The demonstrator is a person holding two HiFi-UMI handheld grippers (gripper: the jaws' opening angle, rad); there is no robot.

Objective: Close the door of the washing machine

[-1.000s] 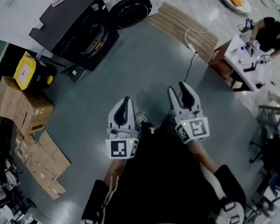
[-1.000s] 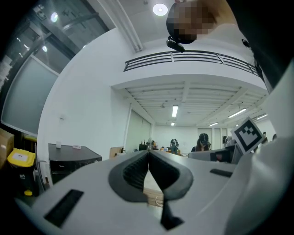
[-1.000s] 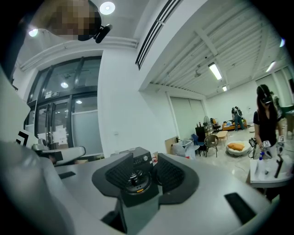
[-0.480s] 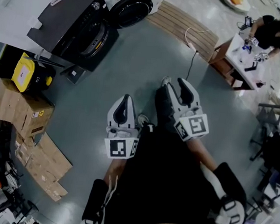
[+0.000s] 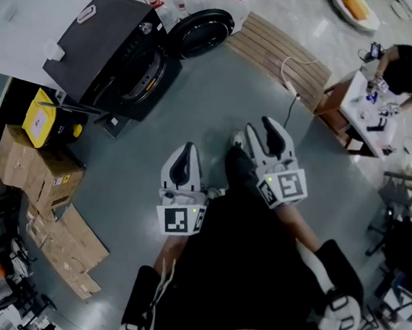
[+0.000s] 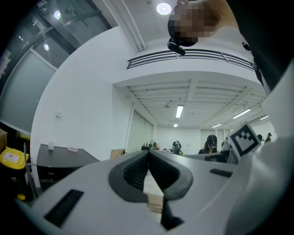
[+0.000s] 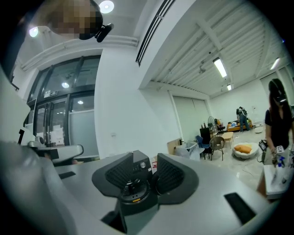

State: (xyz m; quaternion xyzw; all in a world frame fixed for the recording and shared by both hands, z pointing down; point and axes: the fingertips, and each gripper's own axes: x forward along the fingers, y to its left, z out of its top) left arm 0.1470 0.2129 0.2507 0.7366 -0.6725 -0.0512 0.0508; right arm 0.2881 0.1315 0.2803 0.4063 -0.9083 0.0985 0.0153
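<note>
The black washing machine (image 5: 105, 46) stands at the far left on the grey floor, its round door (image 5: 202, 31) swung open to the right of it. Both grippers hang over the floor, well short of the machine. My left gripper (image 5: 183, 162) is shut with nothing in it; its pads meet in the left gripper view (image 6: 148, 156). My right gripper (image 5: 266, 139) is open and empty. In the right gripper view (image 7: 144, 160), the washing machine (image 7: 134, 186) shows far off through the gap between the jaws.
Cardboard boxes (image 5: 39, 170) and a yellow case (image 5: 42, 117) sit left of the machine. A wooden pallet (image 5: 279, 48) with a white cable (image 5: 290, 78) lies beyond the door. A desk (image 5: 368, 104) with a seated person and chairs (image 5: 399, 190) fill the right side.
The person has stepped forward: a dark leg and shoe now show beside the right gripper, and the washing machine sits slightly nearer in the head view. Both grippers keep their states.
</note>
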